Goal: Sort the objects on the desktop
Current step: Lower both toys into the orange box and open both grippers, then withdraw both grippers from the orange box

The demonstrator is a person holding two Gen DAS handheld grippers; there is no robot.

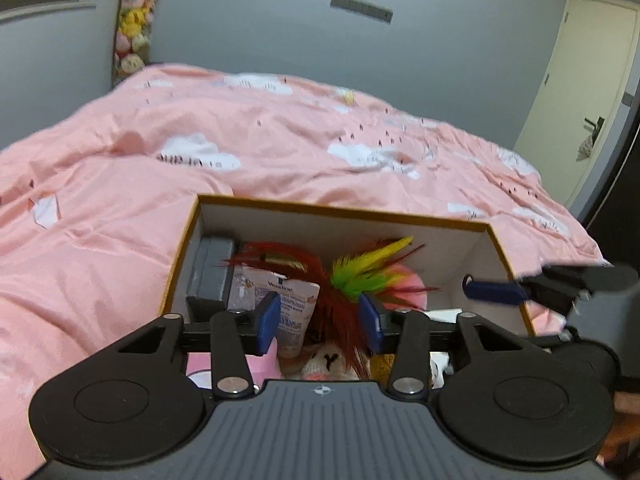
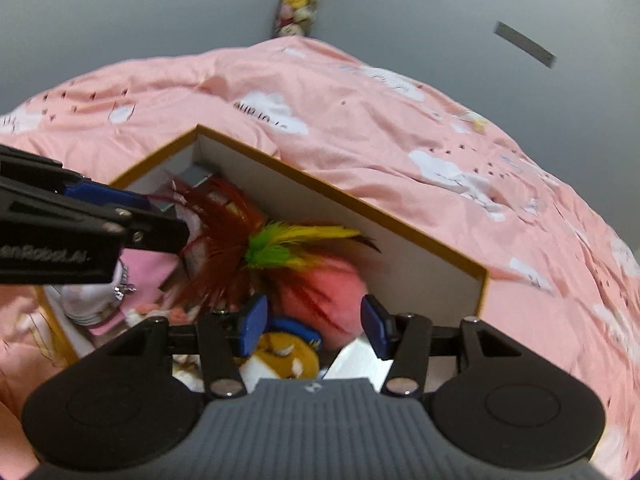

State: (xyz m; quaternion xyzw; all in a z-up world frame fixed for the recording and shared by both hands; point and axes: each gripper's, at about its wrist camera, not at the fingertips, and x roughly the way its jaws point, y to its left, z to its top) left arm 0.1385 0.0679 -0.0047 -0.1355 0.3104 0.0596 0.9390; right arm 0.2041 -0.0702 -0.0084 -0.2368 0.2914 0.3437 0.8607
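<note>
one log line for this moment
left gripper: open, empty | right gripper: open, empty | red, green and yellow feather toy: in white-lined cardboard box

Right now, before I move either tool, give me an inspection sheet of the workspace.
Surface: pink cloud-print duvet on a bed.
Job's things: open cardboard box holding a feather toy, a Vaseline tube, a grey case, a pink plush and an orange plush.
Clutter: nothing seen outside the box.
Grippers: left tool open, empty; right tool open, empty.
Cables: nothing seen.
Surroundings: grey wall, white door, hanging plush toys.
</note>
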